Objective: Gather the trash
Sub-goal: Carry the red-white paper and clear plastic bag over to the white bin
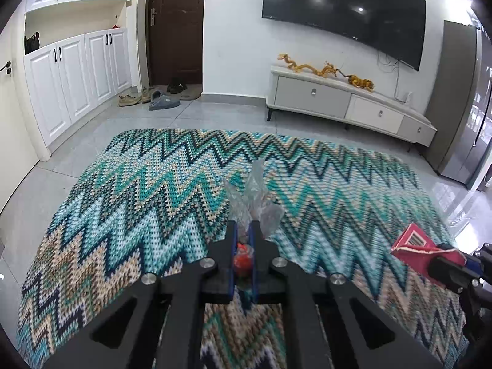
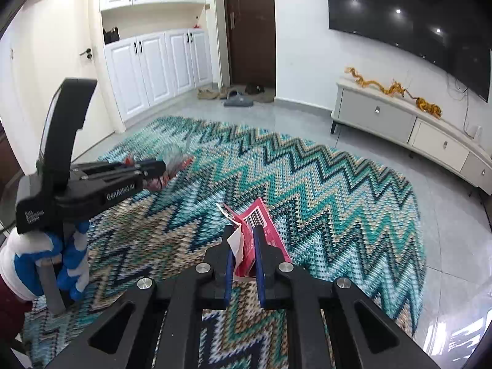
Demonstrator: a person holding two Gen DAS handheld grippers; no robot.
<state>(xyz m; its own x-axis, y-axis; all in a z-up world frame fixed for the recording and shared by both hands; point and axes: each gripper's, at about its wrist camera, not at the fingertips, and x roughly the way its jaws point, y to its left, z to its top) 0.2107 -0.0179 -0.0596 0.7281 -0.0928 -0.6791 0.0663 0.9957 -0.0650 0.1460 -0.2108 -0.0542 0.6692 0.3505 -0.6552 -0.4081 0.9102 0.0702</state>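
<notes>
Left tongs (image 1: pixel 243 230) clamped on a crinkled clear plastic wrapper (image 1: pixel 255 196), right tongs (image 2: pixel 243 233) on a torn red packet (image 2: pixel 258 230), above the zigzag rug (image 1: pixel 138 184).

A zigzag rug (image 1: pixel 153 190) was spread on tile; shoes (image 1: pixel 160 97) were seen at 11 o'clock, a television (image 1: pixel 344 12) at 1 o'clock.

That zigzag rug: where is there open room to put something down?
Nearly all of the rug is bare, and so are the grey tiles between it and the TV cabinet. It is crowded only by the door, where shoes lie.
</notes>
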